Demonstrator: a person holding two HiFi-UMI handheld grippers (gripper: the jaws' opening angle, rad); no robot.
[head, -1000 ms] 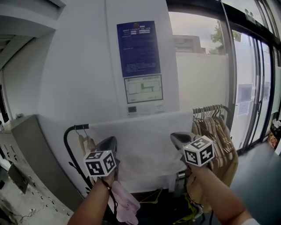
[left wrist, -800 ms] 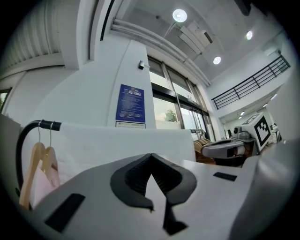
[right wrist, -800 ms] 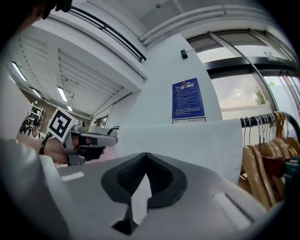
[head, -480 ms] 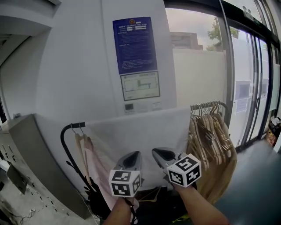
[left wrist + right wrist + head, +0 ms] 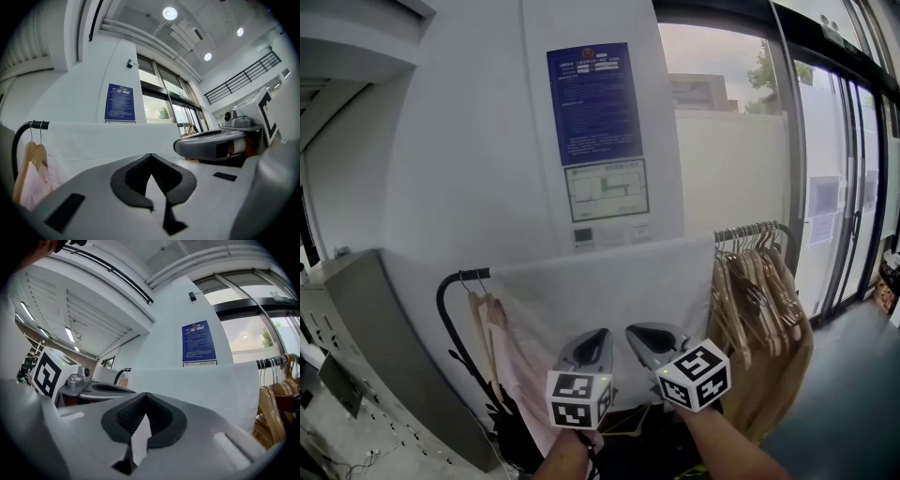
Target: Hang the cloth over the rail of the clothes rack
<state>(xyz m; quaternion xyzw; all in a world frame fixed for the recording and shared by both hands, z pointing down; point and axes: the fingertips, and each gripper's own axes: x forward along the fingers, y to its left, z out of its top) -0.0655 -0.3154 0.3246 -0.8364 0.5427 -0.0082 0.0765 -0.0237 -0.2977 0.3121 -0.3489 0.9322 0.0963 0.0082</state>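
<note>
A white cloth [image 5: 609, 291] hangs spread over the rail of the black clothes rack [image 5: 446, 292], reaching from its left bend to the hangers on the right. It also fills the middle of the left gripper view [image 5: 93, 140] and the right gripper view [image 5: 201, 385]. My left gripper [image 5: 598, 336] and right gripper [image 5: 636, 333] sit side by side, low in the head view, in front of the cloth and apart from it. Both are shut with nothing held: left gripper [image 5: 151, 161], right gripper [image 5: 145, 401]. Each sees the other beside it.
Several wooden hangers [image 5: 759, 281] crowd the rail's right end. A pink garment [image 5: 511, 366] hangs at the left end. A blue notice [image 5: 595, 103] is on the white wall behind. Glass doors [image 5: 844, 187] stand right, a grey counter [image 5: 366, 319] left.
A second ago the grippers stood apart, up by the cloth's lower half. They have since come down and together, away from the cloth, which stays on the rail.
</note>
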